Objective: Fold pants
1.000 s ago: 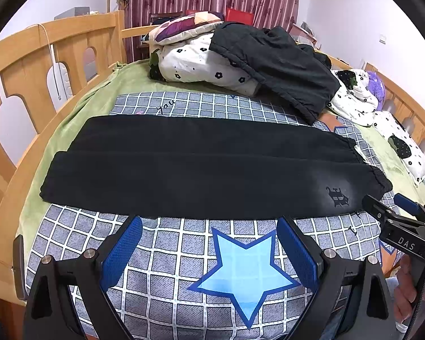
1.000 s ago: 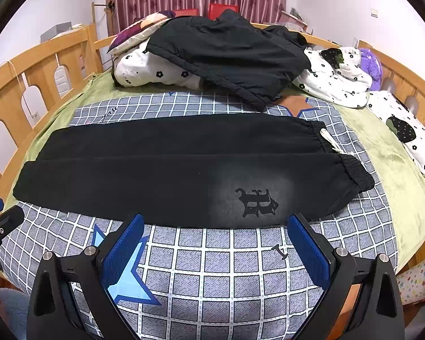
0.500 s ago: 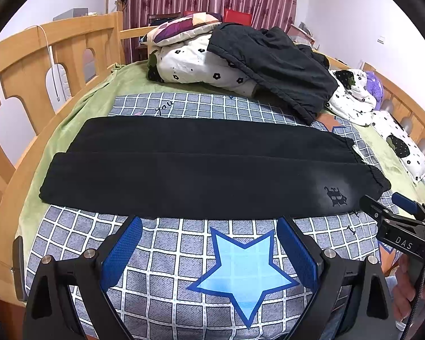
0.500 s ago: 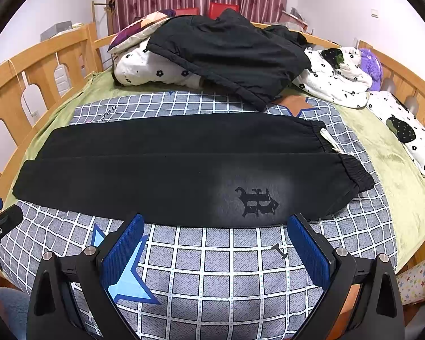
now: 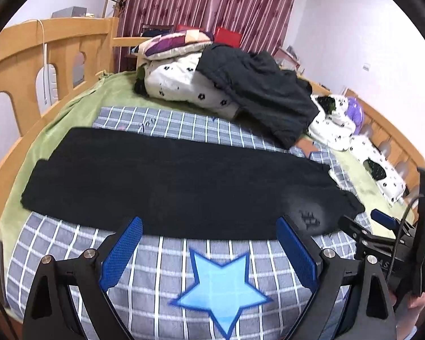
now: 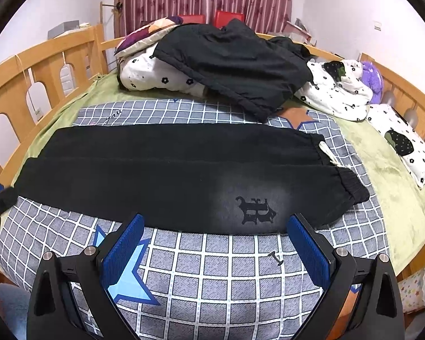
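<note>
Black pants [image 5: 170, 187] [image 6: 167, 175] lie flat across the checked blanket, folded lengthwise with one leg over the other, cuffs at the left and elastic waistband at the right. A dark letter print sits near the waistband. My left gripper [image 5: 209, 249] hovers open over the blanket just in front of the pants' near edge, nothing between its blue pads. My right gripper [image 6: 215, 243] is open too, in front of the print, empty. The right gripper [image 5: 362, 223] also shows at the waistband end in the left wrist view.
A grey checked blanket [image 6: 212, 269] with blue stars covers the green sheet [image 6: 393, 187]. Piled bedding and a black jacket [image 6: 235, 62] lie at the back. Wooden bed rails [image 5: 42, 65] run along the left and right sides. A spotted pillow [image 6: 405, 144] lies right.
Both grippers have edged closer to the pants' near edge, and the left wrist view has tilted slightly. The pants have not moved.
</note>
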`<state>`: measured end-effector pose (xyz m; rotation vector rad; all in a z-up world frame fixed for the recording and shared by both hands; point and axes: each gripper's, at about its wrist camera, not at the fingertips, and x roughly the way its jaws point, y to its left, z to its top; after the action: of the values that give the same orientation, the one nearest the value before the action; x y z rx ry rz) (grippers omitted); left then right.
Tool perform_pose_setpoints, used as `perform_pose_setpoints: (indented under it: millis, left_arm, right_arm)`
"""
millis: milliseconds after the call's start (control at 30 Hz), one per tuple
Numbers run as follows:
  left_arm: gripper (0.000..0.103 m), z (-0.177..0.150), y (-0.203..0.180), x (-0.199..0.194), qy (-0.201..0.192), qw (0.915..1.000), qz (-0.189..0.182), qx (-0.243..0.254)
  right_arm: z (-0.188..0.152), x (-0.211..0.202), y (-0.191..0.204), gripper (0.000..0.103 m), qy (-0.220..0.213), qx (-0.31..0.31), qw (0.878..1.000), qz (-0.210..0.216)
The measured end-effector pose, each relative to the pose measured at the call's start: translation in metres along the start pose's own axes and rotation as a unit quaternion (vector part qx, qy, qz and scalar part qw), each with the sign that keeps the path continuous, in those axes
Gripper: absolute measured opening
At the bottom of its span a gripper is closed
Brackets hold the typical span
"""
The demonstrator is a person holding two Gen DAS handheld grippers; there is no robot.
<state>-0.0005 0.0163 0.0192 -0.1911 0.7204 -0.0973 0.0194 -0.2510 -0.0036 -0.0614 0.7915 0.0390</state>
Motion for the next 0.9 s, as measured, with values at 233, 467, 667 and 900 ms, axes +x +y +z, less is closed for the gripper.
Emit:
perform_pose_setpoints:
  millis: [233, 467, 667, 900]
  left_arm:
    - [0.096, 0.035, 0.035, 0.026, -0.011, 0.9977, 0.066, 0.009]
    - [0.095, -0.004, 0.112, 0.093, 0.062, 0.9936, 0.072, -0.061]
    - [0.095, -0.063, 0.173, 0.122, 0.106, 0.9824, 0.076, -0.133]
    - [0.09, -0.086, 0.205, 0.122, 0.063, 0.9775, 0.043, -0.197]
  right_arm:
    - [0.042, 0.003, -0.04, 0.1, -0.038, -0.008, 0.999, 0.032]
    - [0.039, 0.054, -0.119, 0.1, -0.031, 0.026, 0.999, -0.023]
    - [-0.013, 0.109, -0.172, 0.082, 0.033, 0.076, 0.996, -0.013]
    - [-0.071, 0.142, -0.203, 0.069, 0.073, 0.179, 0.979, 0.062]
